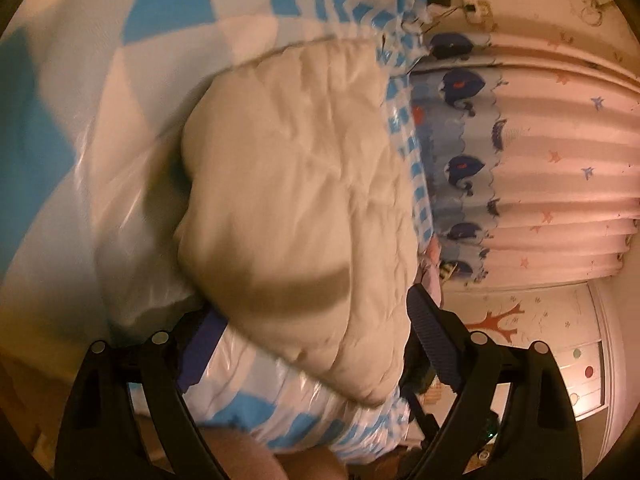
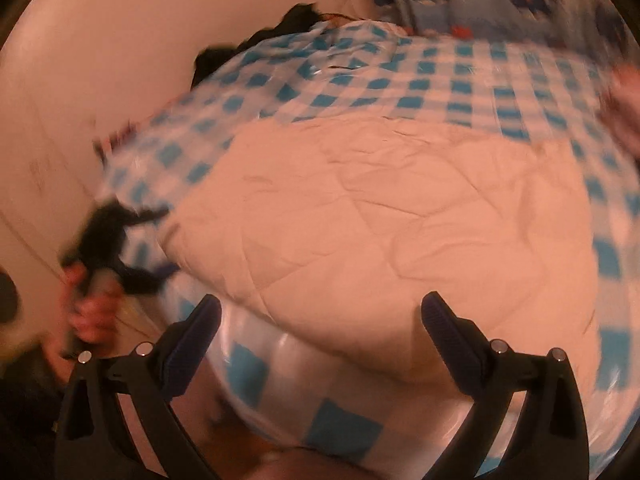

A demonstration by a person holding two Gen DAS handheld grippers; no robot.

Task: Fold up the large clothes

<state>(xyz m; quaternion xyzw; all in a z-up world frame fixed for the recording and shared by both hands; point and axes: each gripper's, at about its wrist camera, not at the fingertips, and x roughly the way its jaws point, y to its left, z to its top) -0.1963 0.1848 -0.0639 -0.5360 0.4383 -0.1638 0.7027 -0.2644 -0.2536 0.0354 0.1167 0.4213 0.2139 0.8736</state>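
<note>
The left gripper (image 1: 312,320) has its jaws spread wide; the near corner of the quilt (image 1: 296,184) lies between them, and the pads do not press on it. The cream quilt, stitched in a diamond pattern and creased, lies folded on the bed (image 1: 68,92), on a glossy blue-and-white checked cover (image 1: 280,412) that shows beneath its near edge and along its far side. The right gripper (image 2: 320,320) also stands wide open, its jaws hanging just over the near edge of the quilt with nothing between them. In the right wrist view the quilt takes up the middle of the bed, with the checked cover showing all round it. At the bed's left edge a hand (image 2: 90,312) holds the left gripper, blurred and dark, close to the quilt's left corner. At the bed's right edge a blurred pink shape (image 2: 626,104) comes into view; what it is cannot be told. At the far left corner something dark (image 2: 224,52) lies against the pale wall (image 2: 120,40). Beyond the far edge of the bed hangs a curtain (image 1: 560,152), pink with small stars and with a blue band of dark whales along its hem. Beside it, in the left wrist view, the wall carries an orange tree sticker (image 1: 498,320) and coloured dots.
</note>
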